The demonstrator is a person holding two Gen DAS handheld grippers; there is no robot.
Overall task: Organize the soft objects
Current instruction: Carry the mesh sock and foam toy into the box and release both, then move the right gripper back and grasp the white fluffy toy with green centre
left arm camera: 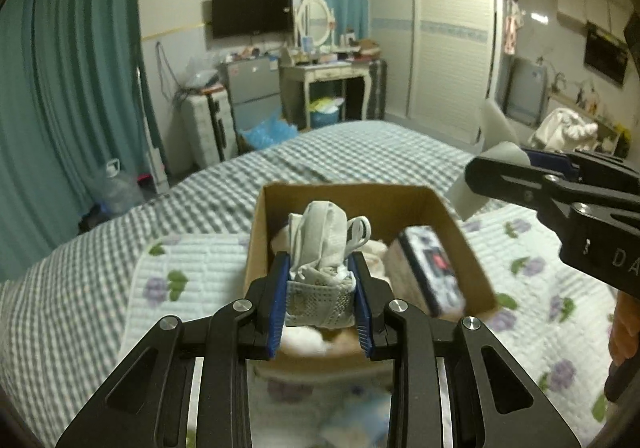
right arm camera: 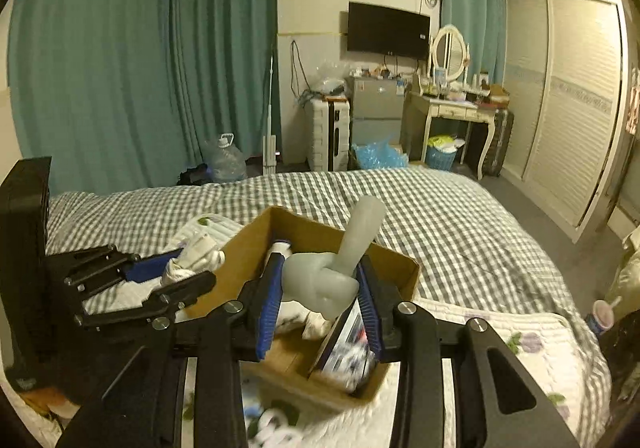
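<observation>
A grey sock bundle (left arm camera: 320, 248) sat squeezed tight in the left gripper (left arm camera: 321, 302), up over the cardboard box (left arm camera: 460, 244) on the bed (left arm camera: 120, 232). The right gripper (right arm camera: 320, 308) pinched a pale soft toy (right arm camera: 332, 280) above that box too.

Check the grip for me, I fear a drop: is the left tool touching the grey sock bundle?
Touching. The left wrist view shows the left tool with both blue pads pressed against the grey sock bundle.
</observation>
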